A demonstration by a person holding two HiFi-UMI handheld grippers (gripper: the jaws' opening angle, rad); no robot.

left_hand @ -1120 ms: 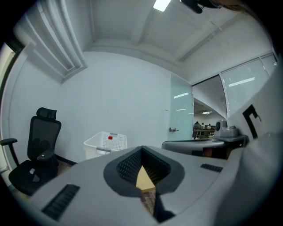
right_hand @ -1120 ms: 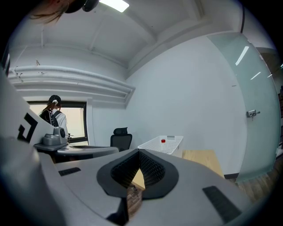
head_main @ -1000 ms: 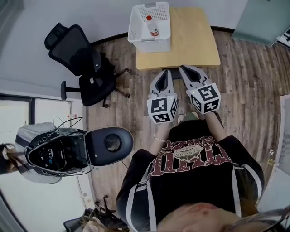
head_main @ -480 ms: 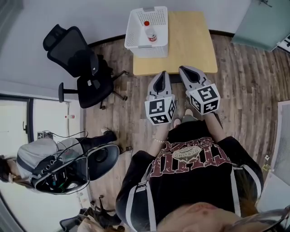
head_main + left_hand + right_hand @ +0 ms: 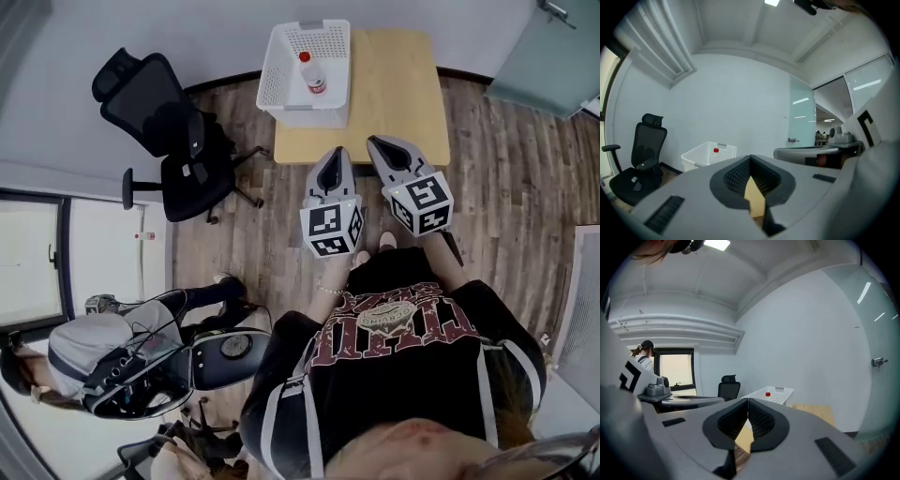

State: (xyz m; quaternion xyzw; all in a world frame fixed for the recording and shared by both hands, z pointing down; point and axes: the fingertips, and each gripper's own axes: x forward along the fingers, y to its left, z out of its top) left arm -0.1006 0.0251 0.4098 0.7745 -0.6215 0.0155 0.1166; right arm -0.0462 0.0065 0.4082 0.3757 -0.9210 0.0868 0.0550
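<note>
Both grippers are held side by side in front of a person's chest, pointing at a light wooden table. My left gripper has its jaws closed together with nothing between them, and so does my right gripper. On the table's left end stands a white slatted basket holding a small bottle with a red cap. The left gripper view shows that basket and bottle beyond the left gripper. In the right gripper view the basket and table lie past the right gripper.
A black office chair stands on the wooden floor left of the table. Another person with a helmet-like rig stands at the lower left. A frosted glass door is at the upper right. White walls close off the far side.
Both grippers stay shut and have drifted slightly. The other person at the lower left has shifted position. The basket sits a little further left in the left gripper view.
</note>
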